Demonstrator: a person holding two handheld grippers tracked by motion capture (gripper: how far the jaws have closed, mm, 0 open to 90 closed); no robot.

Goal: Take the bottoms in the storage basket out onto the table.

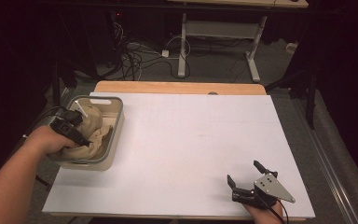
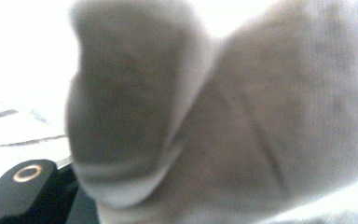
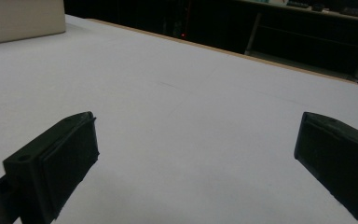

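Partly hidden: cloth [image 1: 91,133] in L gripper [image 1: 77,133]

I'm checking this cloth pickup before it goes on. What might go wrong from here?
The left gripper is shut on the beige cloth inside the bin. Most of the cloth lies bunched in the bin, so lifting may drag on the rim and tip or slide the bin. The bin sits near the table's left edge, so a shove could push it off. The right gripper rests open, far away, unable to steady anything.
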